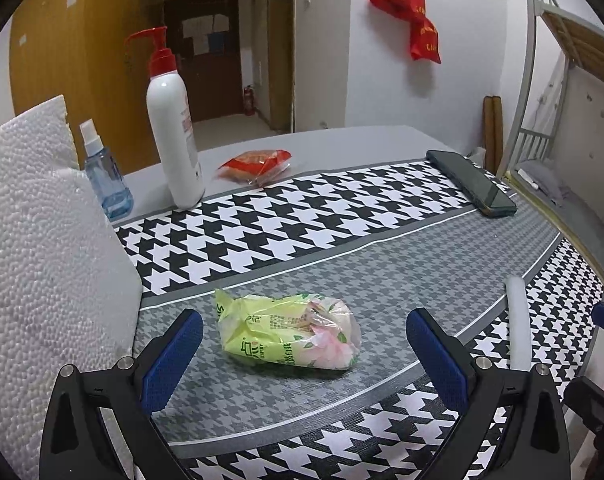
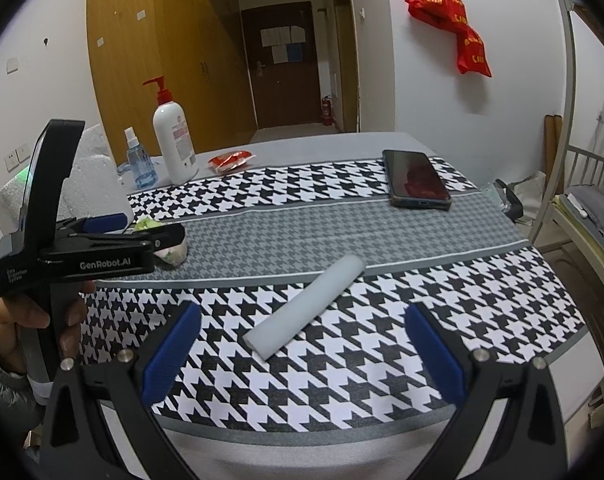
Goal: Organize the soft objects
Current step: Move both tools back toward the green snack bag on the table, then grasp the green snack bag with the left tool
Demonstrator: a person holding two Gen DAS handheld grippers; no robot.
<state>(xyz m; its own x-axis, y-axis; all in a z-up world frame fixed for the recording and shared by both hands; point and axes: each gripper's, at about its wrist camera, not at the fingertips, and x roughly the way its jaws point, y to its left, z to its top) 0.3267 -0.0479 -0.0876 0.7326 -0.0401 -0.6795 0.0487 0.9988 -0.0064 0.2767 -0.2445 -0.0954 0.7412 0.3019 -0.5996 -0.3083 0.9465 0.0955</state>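
Left gripper [image 1: 303, 344], jaws spread wide, hovers over the green tissue pack [image 1: 288, 332], which lies between its blue pads [image 1: 170, 364] on the grey band of the patterned cloth [image 1: 381, 264], apparently untouched. Right gripper [image 2: 302, 344], jaws likewise spread, empty, faces the white foam roll [image 2: 305, 306] lying diagonally on the black-and-white band. Beyond: pump bottle [image 1: 174, 132], spray bottle [image 1: 106, 176], red packet [image 1: 256, 164], phone [image 1: 471, 186]. A foam block [image 1: 42, 240] stands at left.
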